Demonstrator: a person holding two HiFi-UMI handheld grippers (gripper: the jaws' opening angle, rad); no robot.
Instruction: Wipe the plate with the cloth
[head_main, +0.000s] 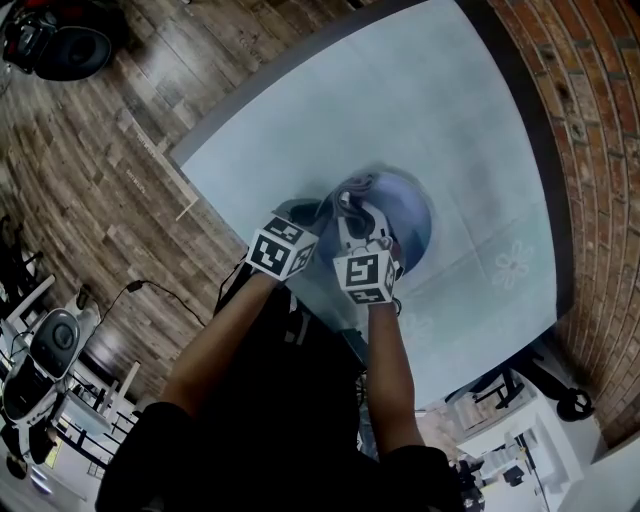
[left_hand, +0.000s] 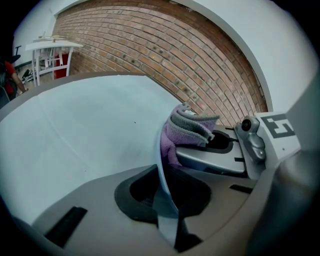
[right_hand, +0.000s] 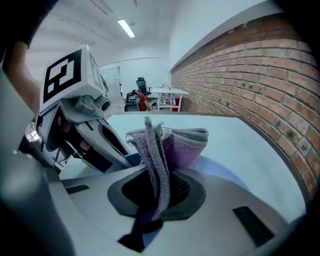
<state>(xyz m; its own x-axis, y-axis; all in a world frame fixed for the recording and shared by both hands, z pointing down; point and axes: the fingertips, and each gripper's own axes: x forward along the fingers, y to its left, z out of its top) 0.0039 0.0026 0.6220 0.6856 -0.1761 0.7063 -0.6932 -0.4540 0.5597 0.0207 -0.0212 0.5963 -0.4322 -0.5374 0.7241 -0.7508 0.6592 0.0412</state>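
A pale blue plate (head_main: 408, 215) is held over the light table, tilted on edge. My left gripper (left_hand: 167, 200) is shut on its rim (left_hand: 161, 165), which runs upright between the jaws. My right gripper (right_hand: 155, 200) is shut on a folded purple and grey cloth (right_hand: 172, 147), whose free end rests against the plate's face (right_hand: 220, 172). In the head view the cloth (head_main: 352, 205) lies on the plate's near side, just beyond both marker cubes. The two grippers sit close together, left (head_main: 300, 215) beside right (head_main: 362, 232).
The table (head_main: 450, 110) has a dark edge, with a brick wall (head_main: 590, 130) along its right side and wooden floor (head_main: 90, 180) to the left. A faint flower print (head_main: 515, 262) marks the table's right part. White desks and chairs stand far off.
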